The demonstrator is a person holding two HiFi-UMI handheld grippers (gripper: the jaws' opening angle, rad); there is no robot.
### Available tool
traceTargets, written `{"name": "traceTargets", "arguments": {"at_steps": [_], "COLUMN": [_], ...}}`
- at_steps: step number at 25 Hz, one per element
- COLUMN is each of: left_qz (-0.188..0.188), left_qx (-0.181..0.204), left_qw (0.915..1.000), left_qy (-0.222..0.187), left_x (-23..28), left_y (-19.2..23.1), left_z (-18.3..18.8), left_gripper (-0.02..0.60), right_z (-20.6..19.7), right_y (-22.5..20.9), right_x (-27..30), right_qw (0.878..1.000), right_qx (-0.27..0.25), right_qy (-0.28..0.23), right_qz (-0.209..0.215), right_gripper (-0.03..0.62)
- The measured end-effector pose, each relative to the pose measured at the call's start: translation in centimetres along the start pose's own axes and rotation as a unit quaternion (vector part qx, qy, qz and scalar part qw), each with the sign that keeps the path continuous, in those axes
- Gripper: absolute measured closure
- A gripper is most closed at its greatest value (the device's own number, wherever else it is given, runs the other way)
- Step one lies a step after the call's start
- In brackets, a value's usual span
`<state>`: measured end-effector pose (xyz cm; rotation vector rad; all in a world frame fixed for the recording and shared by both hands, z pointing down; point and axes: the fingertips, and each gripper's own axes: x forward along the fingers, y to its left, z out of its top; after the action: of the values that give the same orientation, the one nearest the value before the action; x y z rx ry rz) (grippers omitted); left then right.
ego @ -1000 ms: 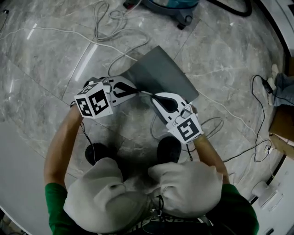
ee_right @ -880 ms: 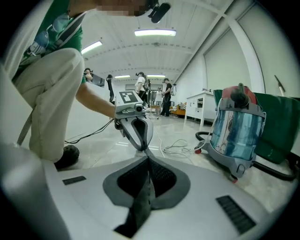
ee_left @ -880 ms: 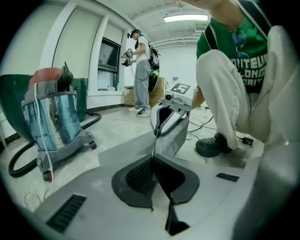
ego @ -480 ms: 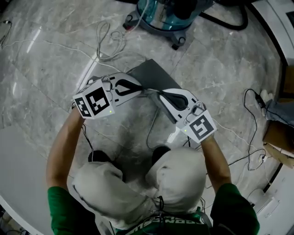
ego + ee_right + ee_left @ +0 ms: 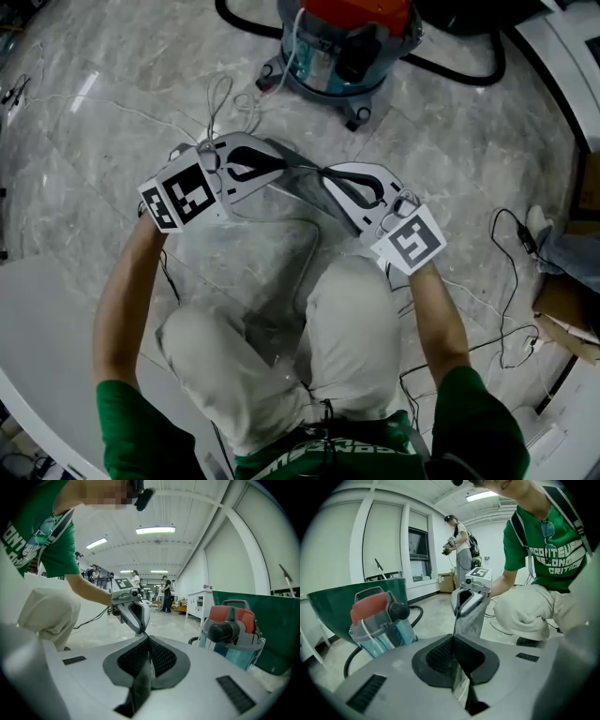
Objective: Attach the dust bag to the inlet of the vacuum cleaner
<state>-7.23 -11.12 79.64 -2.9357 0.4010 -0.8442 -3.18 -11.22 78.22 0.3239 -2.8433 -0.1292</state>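
Note:
The grey dust bag (image 5: 302, 185) hangs stretched between my two grippers, clear of the floor and above the person's knees. My left gripper (image 5: 284, 168) is shut on its left edge, and my right gripper (image 5: 324, 174) is shut on its right edge. In the left gripper view the jaws (image 5: 455, 641) pinch the thin bag (image 5: 469, 619), with the other gripper behind it. The right gripper view shows the same grip (image 5: 148, 643) on the bag's edge (image 5: 142, 679). The vacuum cleaner (image 5: 342, 42), with a red top and a teal drum, stands just beyond the bag, also in the gripper views (image 5: 379, 620) (image 5: 232, 630).
Loose white cables (image 5: 225, 103) lie on the marble floor between me and the vacuum. A black hose (image 5: 469, 67) curls to the vacuum's right. More cables and a cardboard box (image 5: 574, 309) are at the right. People stand far off in the room.
Both grippers have risen with the bag, lifting it off the floor and carrying it toward the vacuum. The person has come up from a crouch, and the vacuum has come fully into view.

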Motion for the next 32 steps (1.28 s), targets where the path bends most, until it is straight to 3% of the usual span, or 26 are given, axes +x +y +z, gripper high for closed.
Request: {"name": "traceTargets", "arguments": {"at_steps": [8, 14, 32], "left_qz": [0.016, 0.01, 0.018], "left_qx": [0.011, 0.042, 0.049], "left_qw": [0.9995, 0.9986, 0.9959], "left_qy": [0.023, 0.03, 0.074], "left_x": [-1.0, -1.3, 3.2], "left_y": [3.0, 5.3, 13.7], "left_z": [5.3, 7.6, 6.2], "left_gripper": [0.571, 0.571, 0.569], "right_z": [4.3, 6.1, 2.4], "right_y": [-3.6, -5.8, -14.5], "right_x": [-2.0, -2.6, -0.9], "right_qw": [0.999, 0.999, 0.996], "right_qx": [0.028, 0.006, 0.04], "right_qy": [-0.038, -0.03, -0.019], "right_qz": [0.0, -0.023, -0.082], "right_gripper": [0.58, 0.58, 0.58]}}
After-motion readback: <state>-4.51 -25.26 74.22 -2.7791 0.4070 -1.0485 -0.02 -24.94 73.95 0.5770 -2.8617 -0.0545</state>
